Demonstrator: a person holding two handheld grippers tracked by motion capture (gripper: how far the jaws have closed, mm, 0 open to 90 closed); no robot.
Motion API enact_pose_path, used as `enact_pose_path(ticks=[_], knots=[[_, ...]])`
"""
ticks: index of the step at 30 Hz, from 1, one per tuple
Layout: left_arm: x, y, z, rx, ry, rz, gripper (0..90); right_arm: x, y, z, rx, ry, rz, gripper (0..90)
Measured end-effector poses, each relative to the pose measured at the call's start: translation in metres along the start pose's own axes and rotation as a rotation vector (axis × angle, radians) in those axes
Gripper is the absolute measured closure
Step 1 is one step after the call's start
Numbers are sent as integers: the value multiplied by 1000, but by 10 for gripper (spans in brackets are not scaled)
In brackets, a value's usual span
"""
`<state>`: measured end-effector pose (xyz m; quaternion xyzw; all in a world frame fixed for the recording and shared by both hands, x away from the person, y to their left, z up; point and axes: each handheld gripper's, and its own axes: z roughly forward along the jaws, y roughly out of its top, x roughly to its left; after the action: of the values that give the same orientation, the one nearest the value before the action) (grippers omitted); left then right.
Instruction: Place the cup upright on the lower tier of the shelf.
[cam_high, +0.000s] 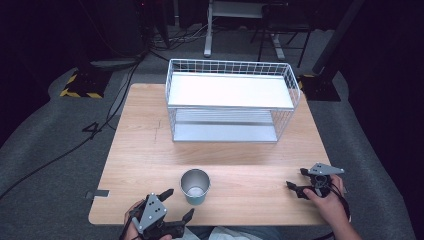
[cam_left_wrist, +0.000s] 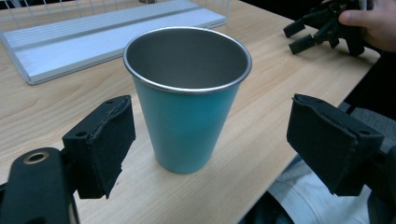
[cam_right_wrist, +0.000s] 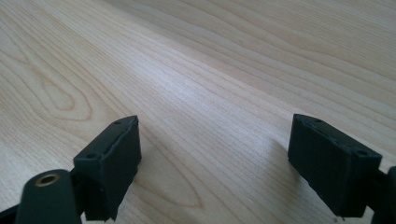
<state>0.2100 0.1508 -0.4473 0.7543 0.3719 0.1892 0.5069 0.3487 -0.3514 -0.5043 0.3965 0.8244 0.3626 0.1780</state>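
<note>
cup (cam_left_wrist: 187, 100) base: behind left tool (cam_high: 179, 205) | rack (cam_left_wrist: 112, 35): cropped top

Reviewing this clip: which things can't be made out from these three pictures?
- Cup: its bottom inside is lost in shadow in the left gripper view and too small in the high view.
- Rack: the lower shelf's back is hidden under the upper shelf in the high view.
- Left claw: its holder's hand is cut off by the bottom edge.

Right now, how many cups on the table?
1. The cup stands upright near the table's front edge, ahead of the open left hand-held gripper and in front of the wire rack. Nothing seems hidden.
</note>
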Motion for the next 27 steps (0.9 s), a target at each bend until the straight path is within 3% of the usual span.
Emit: enact_pose_path(ticks=[6,13,18,25,27], knots=[[1,-10,17,-6,38,-7,159,0,0,0,-1,1,0,174],[-2,-13,34,-19,28,-21,158,0,0,0,-1,1,0,174],[1,-14,45,-20,45,-21,157,0,0,0,-1,1,0,174],[7,-16,59,-27,32,-8,155,0,0,0,0,2,0,175],[11,-16,63,-39,9,-9,153,0,0,0,-1,1,0,175]])
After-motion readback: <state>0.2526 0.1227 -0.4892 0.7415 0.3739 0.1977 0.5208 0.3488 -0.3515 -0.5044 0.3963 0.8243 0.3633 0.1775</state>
